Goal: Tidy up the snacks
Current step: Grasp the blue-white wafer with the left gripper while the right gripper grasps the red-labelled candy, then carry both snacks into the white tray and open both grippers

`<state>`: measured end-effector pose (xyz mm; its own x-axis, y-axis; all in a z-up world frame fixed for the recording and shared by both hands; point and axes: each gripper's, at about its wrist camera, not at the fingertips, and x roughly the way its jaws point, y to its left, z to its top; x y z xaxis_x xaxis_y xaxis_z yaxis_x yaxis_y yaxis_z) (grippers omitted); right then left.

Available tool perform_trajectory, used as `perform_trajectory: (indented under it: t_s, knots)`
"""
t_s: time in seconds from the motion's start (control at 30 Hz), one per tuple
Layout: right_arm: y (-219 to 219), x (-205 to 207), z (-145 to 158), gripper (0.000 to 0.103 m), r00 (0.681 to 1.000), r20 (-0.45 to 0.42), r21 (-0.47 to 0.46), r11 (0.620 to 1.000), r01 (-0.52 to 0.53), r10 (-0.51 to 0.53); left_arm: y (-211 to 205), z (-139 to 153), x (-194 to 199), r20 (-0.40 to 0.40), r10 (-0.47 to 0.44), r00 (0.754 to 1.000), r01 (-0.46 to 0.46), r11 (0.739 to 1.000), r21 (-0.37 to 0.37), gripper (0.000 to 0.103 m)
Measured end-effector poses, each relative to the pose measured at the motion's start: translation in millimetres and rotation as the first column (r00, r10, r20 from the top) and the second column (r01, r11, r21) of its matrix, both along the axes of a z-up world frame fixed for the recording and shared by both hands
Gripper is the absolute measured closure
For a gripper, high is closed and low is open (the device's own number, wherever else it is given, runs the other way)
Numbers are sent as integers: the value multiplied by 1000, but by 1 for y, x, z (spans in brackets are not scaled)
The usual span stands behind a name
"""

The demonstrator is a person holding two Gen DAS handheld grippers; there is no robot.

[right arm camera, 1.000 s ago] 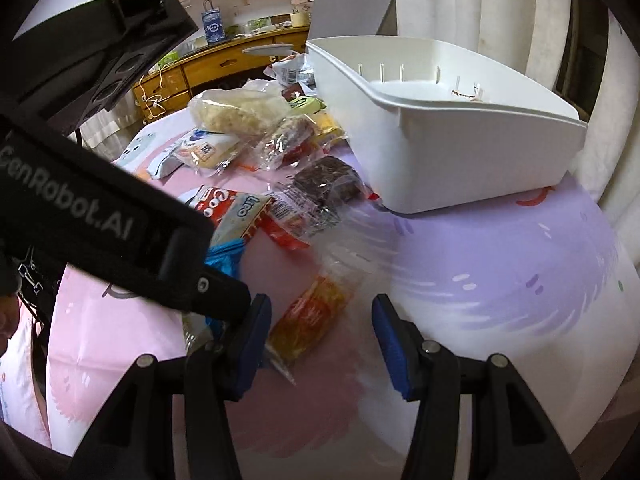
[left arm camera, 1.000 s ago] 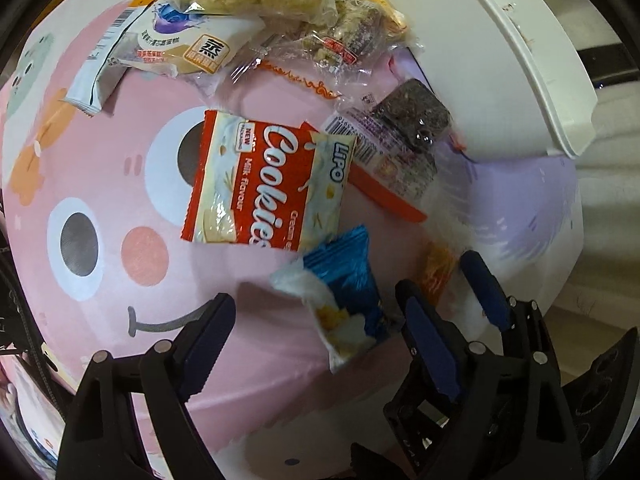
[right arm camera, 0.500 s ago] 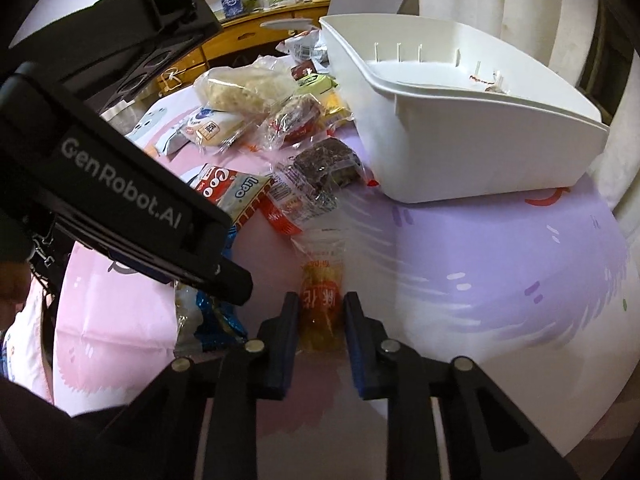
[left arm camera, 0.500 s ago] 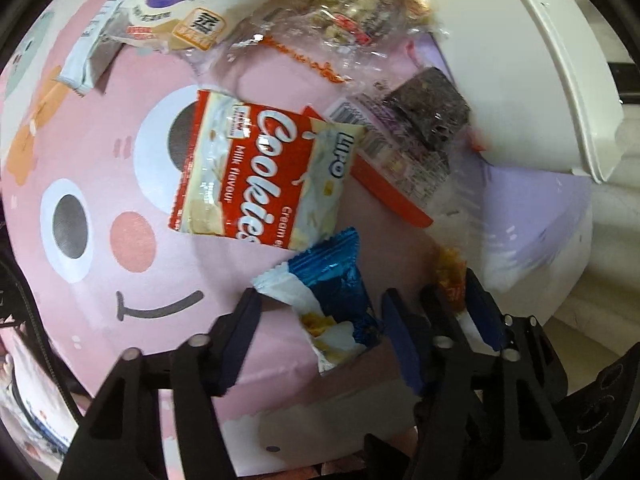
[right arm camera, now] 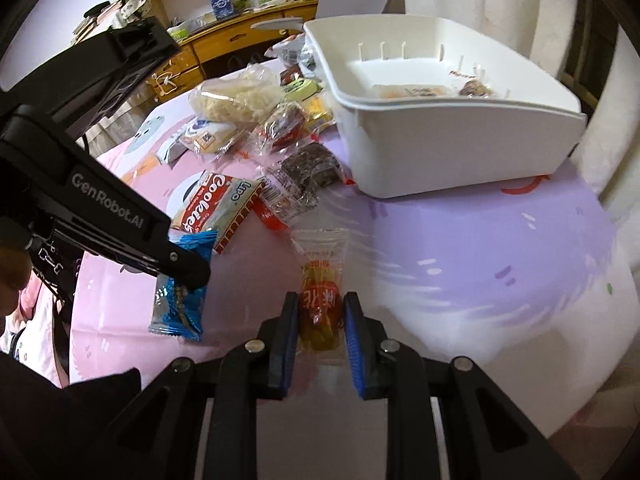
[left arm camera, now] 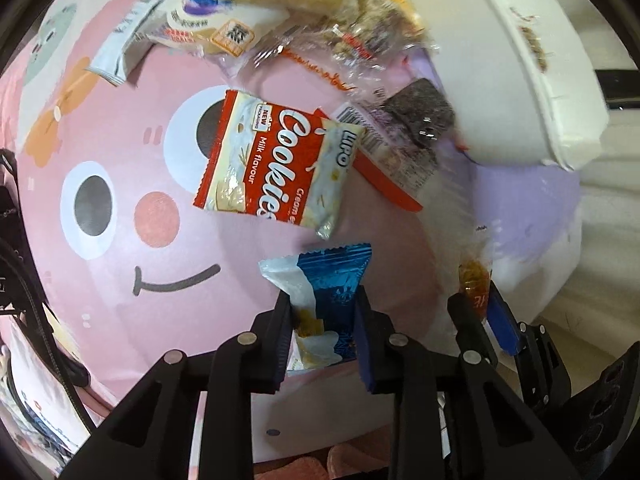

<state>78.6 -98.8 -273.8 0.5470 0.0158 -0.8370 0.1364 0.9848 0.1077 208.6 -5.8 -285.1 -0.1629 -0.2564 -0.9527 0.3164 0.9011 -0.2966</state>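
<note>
Left tongs: mine, closed to a narrow gap on the blue snack packet, which lies on the pink tablecloth near its front edge.
Right tongs: mine, pinched on the lower end of the clear orange sweet packet, just right of the blue one.
Destination: white bin, beyond both packets, on the cloth's lilac part; a few wrapped items already lie inside.
Left to sort: Cookies pack, dark bar in clear wrap, pale noodle block, and others heaped toward the bin.
Risk, blue packet: I judge the hold sits on slack foil; it may slide out on lifting.
Risk, sweet packet: gripped at one end only, so the long free end may droop and catch the bin's rim.
Risk, tongs: the two sit close together; lifting both at once could knock them.
Hard to make out: whether either packet is clear of the cloth; the bin's contents are small and unreadable.
</note>
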Motion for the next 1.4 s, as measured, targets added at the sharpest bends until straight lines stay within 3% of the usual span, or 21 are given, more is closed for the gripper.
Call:
perform_trajectory:
  t_s: [0.4, 0.43, 0.67, 1.03, 1.4]
  knots:
    - [12, -21, 45, 81, 992, 106, -24, 998, 66, -63, 30, 64, -34, 102, -34, 994, 44, 994, -102, 77]
    - [11, -22, 48, 81, 992, 114, -25, 998, 65, -61, 34, 68, -35, 111, -11, 994, 14, 999, -29, 77]
    - [-10, -27, 74, 81, 988, 153, -8, 999, 34, -32, 44, 107, -41, 154, 55, 987, -34, 990, -135, 77]
    - [-62, -12, 120, 81, 976, 199, -32, 996, -82, 87, 4, 150, -28, 209, 174, 962, -128, 967, -218, 77]
    - [-124, 25, 152, 81, 953, 227, -99, 979, -180, 198, -42, 170, -5, 252, 314, 915, -231, 922, -310, 77]
